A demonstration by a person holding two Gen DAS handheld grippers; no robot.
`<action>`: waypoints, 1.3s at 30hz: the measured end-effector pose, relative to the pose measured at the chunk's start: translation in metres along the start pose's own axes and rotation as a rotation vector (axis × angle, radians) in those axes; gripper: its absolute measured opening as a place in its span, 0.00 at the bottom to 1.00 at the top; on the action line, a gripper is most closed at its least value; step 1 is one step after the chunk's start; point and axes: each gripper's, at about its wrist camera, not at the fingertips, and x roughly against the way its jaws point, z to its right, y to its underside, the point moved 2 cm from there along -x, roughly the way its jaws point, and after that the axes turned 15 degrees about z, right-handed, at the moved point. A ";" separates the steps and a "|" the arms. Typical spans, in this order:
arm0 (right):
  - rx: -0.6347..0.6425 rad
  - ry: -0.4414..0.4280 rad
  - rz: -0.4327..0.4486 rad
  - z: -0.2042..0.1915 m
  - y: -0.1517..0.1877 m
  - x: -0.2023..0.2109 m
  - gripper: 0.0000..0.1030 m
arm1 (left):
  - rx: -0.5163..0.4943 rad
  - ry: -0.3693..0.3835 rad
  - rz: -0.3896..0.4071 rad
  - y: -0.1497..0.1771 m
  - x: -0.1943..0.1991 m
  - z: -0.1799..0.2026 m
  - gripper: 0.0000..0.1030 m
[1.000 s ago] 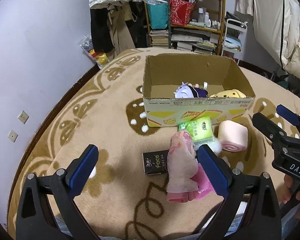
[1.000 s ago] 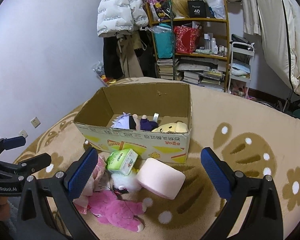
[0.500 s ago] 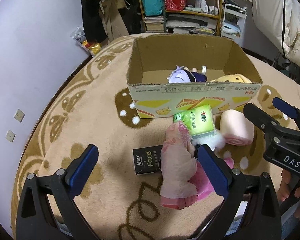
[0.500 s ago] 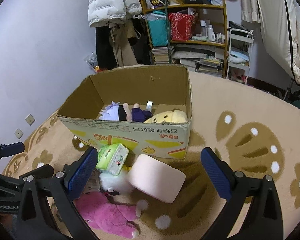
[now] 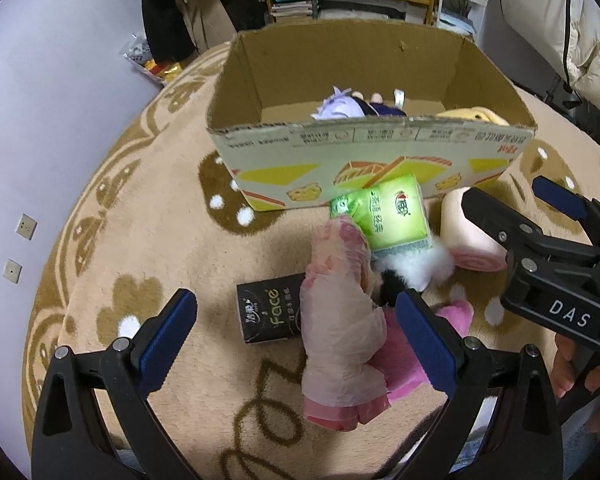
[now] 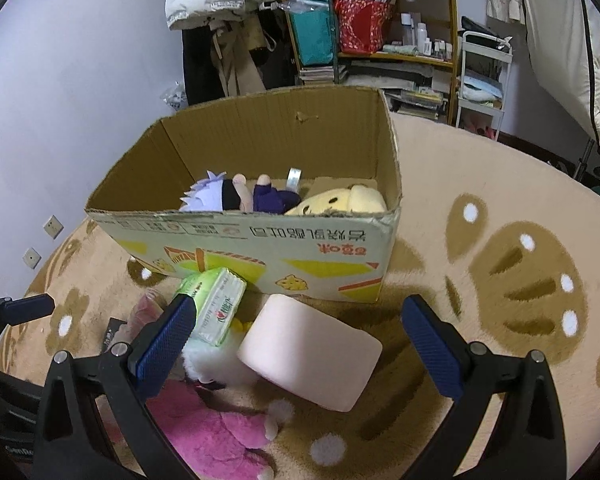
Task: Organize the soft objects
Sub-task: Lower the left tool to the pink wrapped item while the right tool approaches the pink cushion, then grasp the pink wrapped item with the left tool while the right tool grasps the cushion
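An open cardboard box [image 5: 364, 160] [image 6: 260, 240] stands on the rug and holds a purple-haired doll [image 6: 236, 196] and a yellow plush [image 6: 340, 202]. In front of it lie a green tissue pack [image 5: 388, 216] [image 6: 216, 304], a pink roll-cake cushion [image 6: 312, 356] [image 5: 460, 240], a pale pink wrapped pack [image 5: 340, 320], a black "Face" tissue pack [image 5: 268, 314] and a bright pink plush [image 6: 216, 440]. My left gripper [image 5: 296, 336] is open above the black pack and pink pack. My right gripper [image 6: 300, 344] is open above the cushion, and it shows in the left wrist view [image 5: 516, 216].
The beige rug [image 6: 500, 220] with brown paw and flower patterns covers the floor. A wooden shelf [image 6: 380, 32] with bags and books, hanging coats [image 6: 220, 8] and a white trolley [image 6: 484, 80] stand behind the box. A purple wall [image 5: 40, 100] runs on the left.
Both grippers have moved forward and lower toward the items in front of the box. Both stay open. The objects have not moved.
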 end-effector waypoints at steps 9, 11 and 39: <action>-0.056 0.040 -0.079 0.021 0.014 -0.018 1.00 | -0.016 -0.004 -0.053 0.005 -0.016 0.004 0.96; -0.087 0.048 -0.098 0.028 0.017 -0.020 1.00 | -0.018 -0.007 -0.066 0.006 -0.019 0.003 0.96; -0.200 -0.052 -0.238 0.028 0.039 -0.036 0.75 | -0.020 0.093 -0.142 0.024 -0.028 0.011 0.20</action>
